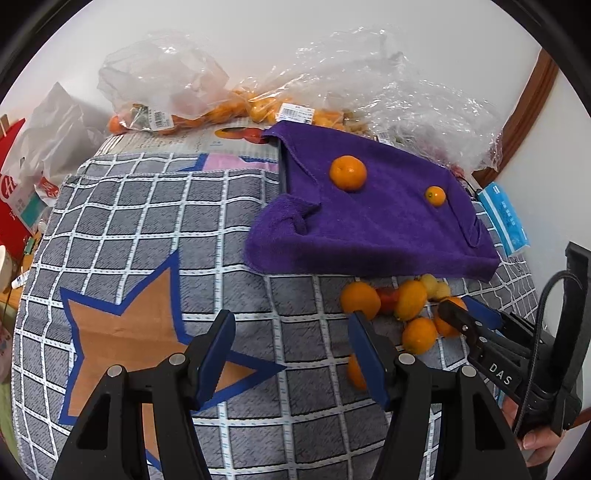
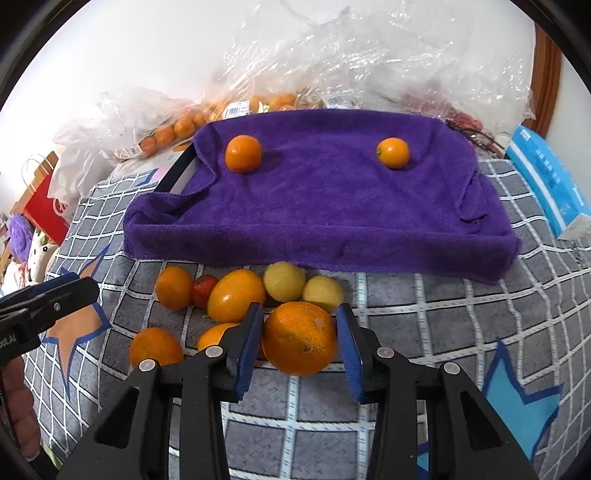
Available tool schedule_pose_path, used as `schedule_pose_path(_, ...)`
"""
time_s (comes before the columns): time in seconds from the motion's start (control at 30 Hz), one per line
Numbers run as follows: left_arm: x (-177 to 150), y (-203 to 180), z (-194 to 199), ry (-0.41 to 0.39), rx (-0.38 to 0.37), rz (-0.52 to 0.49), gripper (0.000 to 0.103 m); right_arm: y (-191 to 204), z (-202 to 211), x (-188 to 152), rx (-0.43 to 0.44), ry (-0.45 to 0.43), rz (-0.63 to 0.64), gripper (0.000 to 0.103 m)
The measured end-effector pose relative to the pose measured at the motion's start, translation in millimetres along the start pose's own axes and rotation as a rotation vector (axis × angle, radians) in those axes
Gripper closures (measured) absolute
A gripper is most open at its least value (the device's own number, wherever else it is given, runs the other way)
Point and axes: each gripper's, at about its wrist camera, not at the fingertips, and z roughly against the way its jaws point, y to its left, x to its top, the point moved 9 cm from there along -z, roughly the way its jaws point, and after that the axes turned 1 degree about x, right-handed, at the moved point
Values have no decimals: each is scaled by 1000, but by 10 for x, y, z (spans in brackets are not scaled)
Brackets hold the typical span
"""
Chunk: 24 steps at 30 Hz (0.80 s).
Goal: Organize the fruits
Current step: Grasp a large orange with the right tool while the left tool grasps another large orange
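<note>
Two oranges [image 2: 243,153] sit on the purple towel [image 2: 325,206] mid-frame, over a grey checked cloth [image 1: 147,229] below a white wall [image 1: 258,33]. Right gripper [image 2: 299,341] brackets a large orange [image 2: 299,338], contact unclear; left gripper [image 1: 291,354] gapes, holding nothing.

Setting: a home, likely a living area or bedroom. Evidence: grey checked fabric cover [image 1: 155,236] with star patches, spread beneath the tools; purple terry towel [image 2: 325,206] ahead, draped over a box; clear supermarket produce bags [image 1: 173,92] with price labels, heaped against a plain white wall beyond; red paper shopping bag [image 2: 44,206] and plush toys [image 2: 22,251] to the left; blue tissue pack [image 2: 550,184] to the right; brown wooden trim [image 1: 532,110] on the wall.
</note>
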Motion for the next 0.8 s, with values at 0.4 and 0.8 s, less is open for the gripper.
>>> schedule_pose_path(0.4,-70,-446,-58,26,-33,-66,42,-571,220,-75,-98,-32,-52,63)
schedule_pose_path(0.8,-176,-605,-144,68,-52,-74,42,-767,197,-159,-100,-26,-78,63)
